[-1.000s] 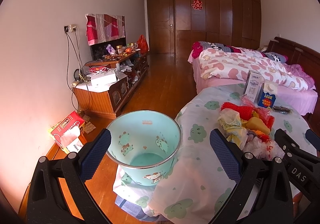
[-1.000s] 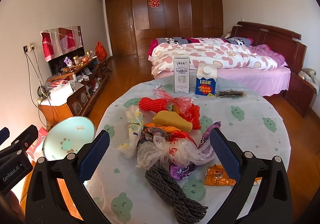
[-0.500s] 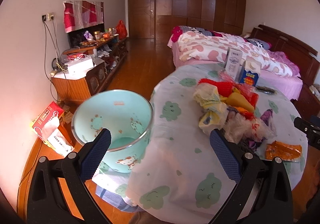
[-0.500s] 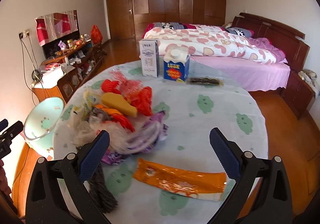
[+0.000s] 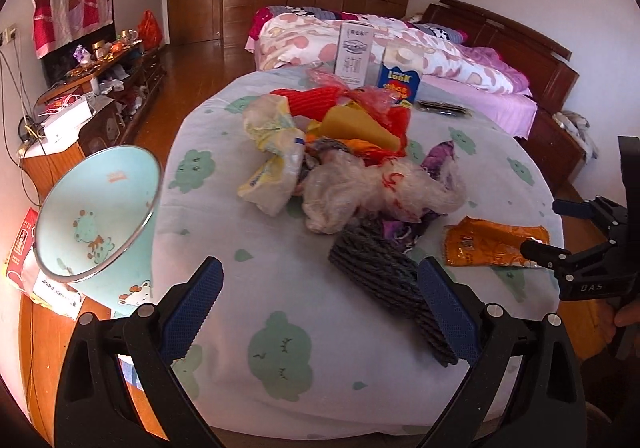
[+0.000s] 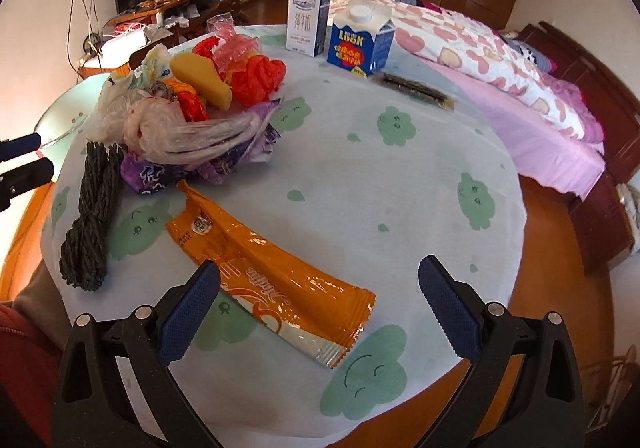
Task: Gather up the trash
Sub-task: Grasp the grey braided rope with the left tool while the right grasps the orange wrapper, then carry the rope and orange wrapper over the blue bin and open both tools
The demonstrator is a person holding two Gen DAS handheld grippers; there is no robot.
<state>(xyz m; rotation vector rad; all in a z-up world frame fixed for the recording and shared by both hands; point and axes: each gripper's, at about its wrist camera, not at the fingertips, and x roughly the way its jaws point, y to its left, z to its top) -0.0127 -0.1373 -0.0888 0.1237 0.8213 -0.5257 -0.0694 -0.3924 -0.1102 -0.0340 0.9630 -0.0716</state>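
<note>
Right gripper (image 6: 320, 308) hovering wide open, empty, over the orange wrapper (image 6: 272, 280)

Light, slick, crinkly film lying flat at lower centre; likely needing pinching at its raised edge; left gripper (image 5: 320, 308) also gaping, empty.

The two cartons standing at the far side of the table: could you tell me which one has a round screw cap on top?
The blue carton, printed LOOK, carries a white round cap; the taller white carton beside it has a flat top.
</note>
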